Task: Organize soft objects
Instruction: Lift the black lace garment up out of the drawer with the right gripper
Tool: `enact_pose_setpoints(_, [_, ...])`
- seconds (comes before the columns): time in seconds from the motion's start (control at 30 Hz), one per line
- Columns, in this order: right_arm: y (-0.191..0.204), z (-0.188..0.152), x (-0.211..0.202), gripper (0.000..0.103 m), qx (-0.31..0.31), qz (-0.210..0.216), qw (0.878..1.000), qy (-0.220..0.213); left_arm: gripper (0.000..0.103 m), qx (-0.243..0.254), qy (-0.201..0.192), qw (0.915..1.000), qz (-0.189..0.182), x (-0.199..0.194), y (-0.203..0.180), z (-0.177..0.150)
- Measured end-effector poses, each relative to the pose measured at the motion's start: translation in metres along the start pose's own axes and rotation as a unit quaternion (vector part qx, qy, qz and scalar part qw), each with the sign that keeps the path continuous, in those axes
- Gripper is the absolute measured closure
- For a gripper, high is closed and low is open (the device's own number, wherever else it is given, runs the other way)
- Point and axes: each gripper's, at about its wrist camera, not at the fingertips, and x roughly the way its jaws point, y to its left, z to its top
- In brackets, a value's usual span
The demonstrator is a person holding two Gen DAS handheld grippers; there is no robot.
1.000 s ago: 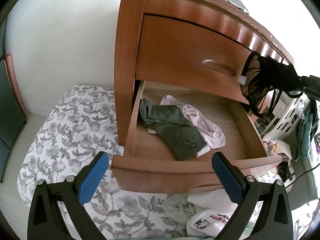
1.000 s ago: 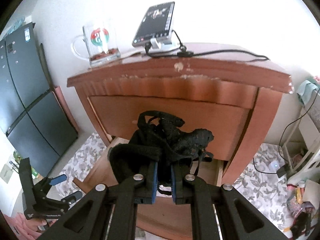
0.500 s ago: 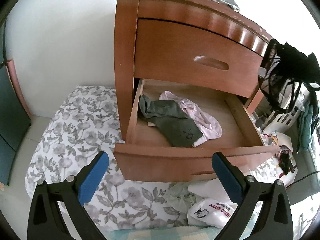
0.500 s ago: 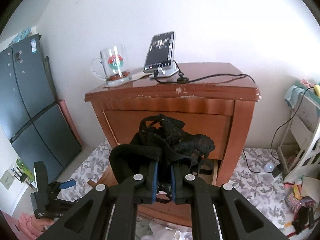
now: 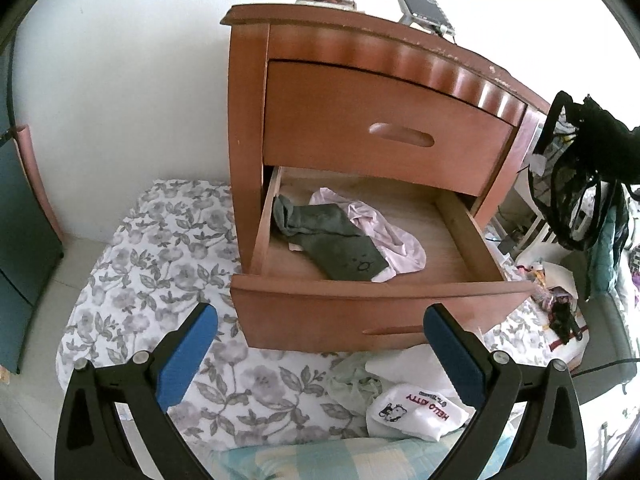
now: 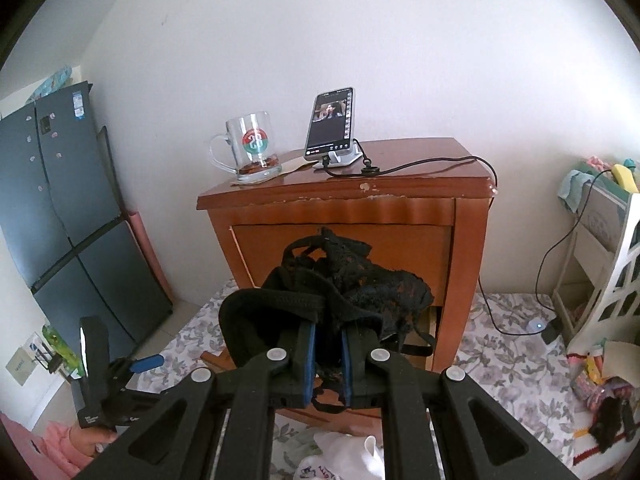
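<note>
"HELLO KITTY" in red, upside down, stands on a white cloth [image 5: 416, 414] on the floor before the nightstand [image 5: 304, 120]. The glass mug [image 6: 250, 152] atop the nightstand carries a round emblem, its figures unclear.

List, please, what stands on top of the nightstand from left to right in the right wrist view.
Glass mug → phone on its stand → round plug of the black cable
</note>
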Motion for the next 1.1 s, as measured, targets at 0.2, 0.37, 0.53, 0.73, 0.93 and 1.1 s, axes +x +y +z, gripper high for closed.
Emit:
enact_pose_setpoints(0.2, [0.005, -0.005, -0.014, 0.092, 0.001, 0.004, 1.0, -0.005, 0.001, 0.001, -0.006, 1.0, -0.001, -0.011, -0.001, -0.002])
enact_pose_setpoints(0.37, [0.011, -0.006, -0.026, 0.092, -0.004, 0.007, 1.0, -0.011, 0.001, -0.001, -0.013, 0.9999, -0.003, -0.02, -0.002, -0.004])
enact_pose_setpoints(0.53, [0.015, -0.01, -0.033, 0.092, -0.008, 0.009, 1.0, -0.01, 0.001, 0.0, -0.016, 0.9999, -0.006, -0.025, -0.003, -0.005])
enact_pose_setpoints(0.73, [0.019, -0.019, -0.032, 0.092, -0.007, 0.011, 1.0, 0.007, 0.001, -0.001, -0.017, 0.9998, -0.006, -0.029, -0.003, -0.005])
enact_pose_setpoints(0.93, [0.019, -0.031, -0.024, 0.092, 0.003, 0.016, 0.999, 0.028, 0.001, -0.001, -0.014, 0.9999, -0.005, -0.029, -0.003, -0.006])
enact_pose_setpoints(1.1, [0.018, -0.046, -0.01, 0.091, 0.012, 0.018, 0.998, 0.055, 0.001, -0.003, -0.006, 1.0, -0.004, -0.026, -0.002, -0.009])
